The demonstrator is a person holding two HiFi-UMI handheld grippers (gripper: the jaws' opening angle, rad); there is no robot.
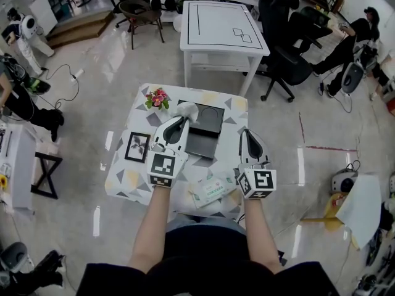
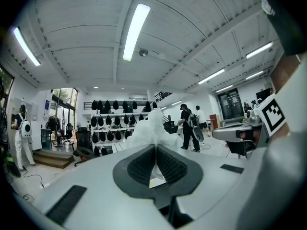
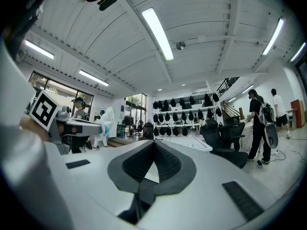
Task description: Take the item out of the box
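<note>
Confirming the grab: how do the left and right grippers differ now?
The left gripper is shut on a crumpled white item; the right gripper is shut on nothing. The left gripper reaches over the black box's edge; the right gripper sits beside it. Both have jaws together.

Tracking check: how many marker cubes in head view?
2: one marker cube on the left gripper, shut on a white crumpled item; one on the right gripper. None appears hidden.
</note>
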